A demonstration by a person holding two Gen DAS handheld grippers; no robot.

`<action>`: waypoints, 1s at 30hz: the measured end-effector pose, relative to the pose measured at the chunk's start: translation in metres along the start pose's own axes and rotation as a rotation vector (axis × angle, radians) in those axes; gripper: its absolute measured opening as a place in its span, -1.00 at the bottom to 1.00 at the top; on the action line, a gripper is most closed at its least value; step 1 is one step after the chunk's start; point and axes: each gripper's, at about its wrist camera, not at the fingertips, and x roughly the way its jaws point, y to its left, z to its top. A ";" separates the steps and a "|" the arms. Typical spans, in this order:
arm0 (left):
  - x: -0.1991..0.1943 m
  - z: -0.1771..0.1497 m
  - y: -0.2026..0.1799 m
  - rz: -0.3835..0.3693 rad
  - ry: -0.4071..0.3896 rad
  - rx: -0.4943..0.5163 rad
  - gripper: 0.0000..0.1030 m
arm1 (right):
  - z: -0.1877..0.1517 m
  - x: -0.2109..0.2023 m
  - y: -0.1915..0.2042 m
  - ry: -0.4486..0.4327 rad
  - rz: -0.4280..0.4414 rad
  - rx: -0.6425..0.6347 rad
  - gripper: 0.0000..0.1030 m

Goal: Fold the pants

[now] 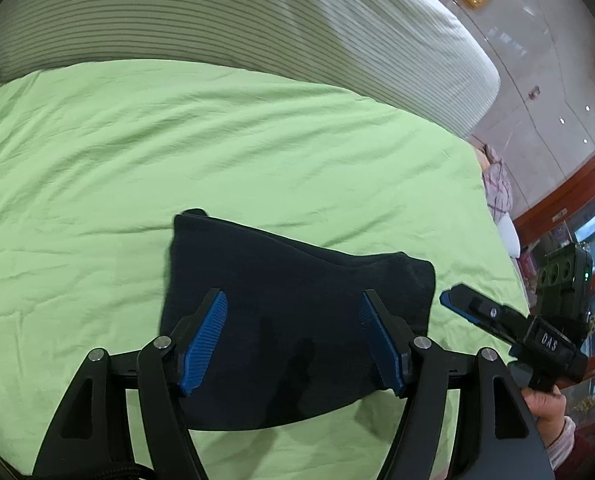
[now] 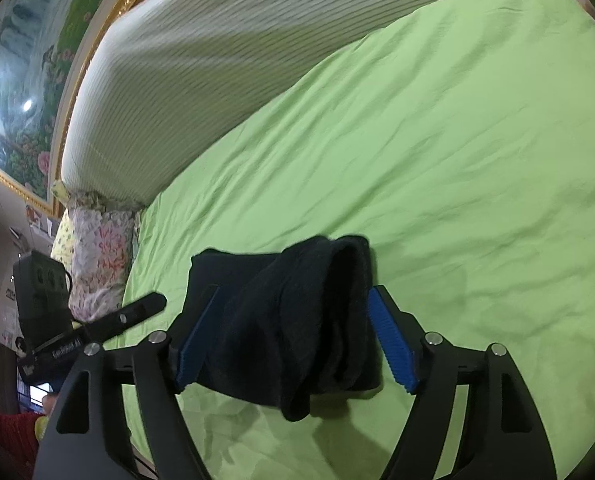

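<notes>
A home bedroom: green-sheeted bed (image 1: 217,152), striped headboard (image 2: 185,80), floral pillow (image 2: 97,252), gilt-framed painting (image 2: 29,92).

Open green sheet (image 1: 177,140) surrounds the pants (image 1: 289,320); striped headboard (image 1: 217,20) blocks beyond.

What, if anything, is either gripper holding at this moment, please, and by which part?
Nothing is held. The left gripper and the right gripper are both open above the folded dark pants, which lie on the green sheet.
</notes>
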 end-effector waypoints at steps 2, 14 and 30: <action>0.000 -0.001 0.004 0.008 0.001 -0.003 0.39 | -0.003 0.004 0.001 0.017 -0.010 0.000 0.49; 0.010 -0.010 0.031 0.022 0.063 -0.041 0.45 | -0.013 0.010 -0.003 0.052 -0.026 0.000 0.51; 0.052 -0.008 0.069 0.054 0.156 -0.132 0.40 | -0.020 0.039 -0.028 0.111 -0.010 0.049 0.51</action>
